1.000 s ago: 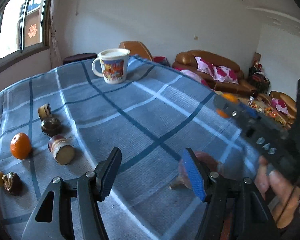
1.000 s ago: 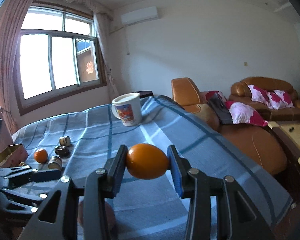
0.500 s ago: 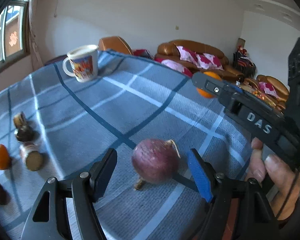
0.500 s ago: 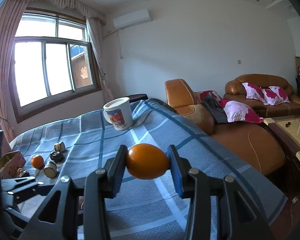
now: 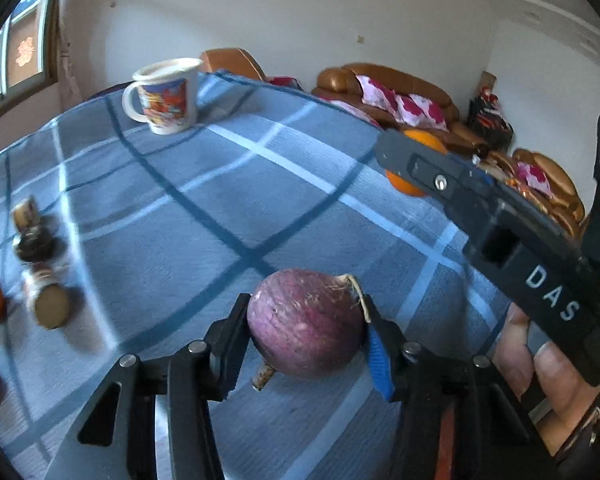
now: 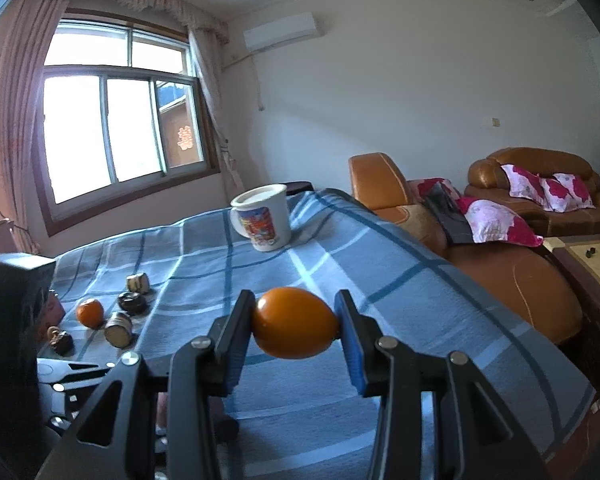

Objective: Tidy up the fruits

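The left claw [image 5: 306, 334] is being closed on the onion [image 5: 305, 322], which rests on the table [image 5: 204, 216] at 6 o'clock. An orange [image 6: 295, 323] is kept clamped in the right claw [image 6: 296, 330]. Next, a steady lift of the onion is needed.

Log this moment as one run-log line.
left gripper: fingers closing around round purple onion on blue plaid tablecloth | right gripper: holding smooth orange oval fruit above cloth | white printed mug: untouched
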`<act>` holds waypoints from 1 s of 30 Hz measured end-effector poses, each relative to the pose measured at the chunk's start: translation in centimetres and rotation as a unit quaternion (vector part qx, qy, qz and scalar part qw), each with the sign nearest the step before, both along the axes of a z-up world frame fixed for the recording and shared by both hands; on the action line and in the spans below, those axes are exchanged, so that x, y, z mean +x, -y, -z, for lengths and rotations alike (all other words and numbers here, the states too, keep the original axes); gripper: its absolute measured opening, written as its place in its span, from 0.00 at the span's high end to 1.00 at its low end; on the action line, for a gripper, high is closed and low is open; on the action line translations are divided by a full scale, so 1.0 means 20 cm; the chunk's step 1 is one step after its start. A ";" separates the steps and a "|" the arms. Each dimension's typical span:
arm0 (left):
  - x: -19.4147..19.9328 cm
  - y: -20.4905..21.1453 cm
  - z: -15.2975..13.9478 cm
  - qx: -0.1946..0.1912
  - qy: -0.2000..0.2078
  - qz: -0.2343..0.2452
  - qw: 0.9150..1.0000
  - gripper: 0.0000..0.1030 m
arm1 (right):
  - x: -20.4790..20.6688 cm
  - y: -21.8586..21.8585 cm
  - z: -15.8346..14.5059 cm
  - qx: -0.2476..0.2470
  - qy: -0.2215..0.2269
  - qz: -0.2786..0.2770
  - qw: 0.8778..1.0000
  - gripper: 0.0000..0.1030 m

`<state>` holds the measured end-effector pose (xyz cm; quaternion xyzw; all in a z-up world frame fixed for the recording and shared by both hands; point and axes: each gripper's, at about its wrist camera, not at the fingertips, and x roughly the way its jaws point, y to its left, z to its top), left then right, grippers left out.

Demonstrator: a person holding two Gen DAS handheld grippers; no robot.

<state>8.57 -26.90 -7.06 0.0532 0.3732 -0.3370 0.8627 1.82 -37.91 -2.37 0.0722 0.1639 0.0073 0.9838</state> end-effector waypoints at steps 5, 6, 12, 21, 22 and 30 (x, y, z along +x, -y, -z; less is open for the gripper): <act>0.00 -0.23 -0.11 -0.013 0.029 -0.046 0.998 0.48 | 0.02 -0.14 -0.05 -0.009 0.006 -0.031 0.999 0.57; -0.01 -0.28 -0.13 -0.015 0.035 -0.057 0.998 0.48 | 0.03 -0.18 -0.06 -0.012 0.008 -0.041 0.999 0.57; -0.02 -0.57 -0.23 -0.024 0.074 -0.124 0.989 0.48 | 0.08 -0.45 -0.12 -0.031 0.014 -0.102 0.994 0.57; -0.06 -0.90 -0.30 -0.023 0.114 -0.202 0.972 0.48 | 0.15 -0.82 -0.21 -0.052 0.027 -0.186 0.981 0.57; -0.07 -0.93 -0.31 -0.021 0.122 -0.210 0.970 0.48 | 0.15 -0.85 -0.21 -0.055 0.028 -0.191 0.980 0.57; -0.10 -1.12 -0.33 -0.028 0.129 -0.246 0.960 0.48 | 0.21 -1.06 -0.25 -0.071 0.032 -0.229 0.970 0.57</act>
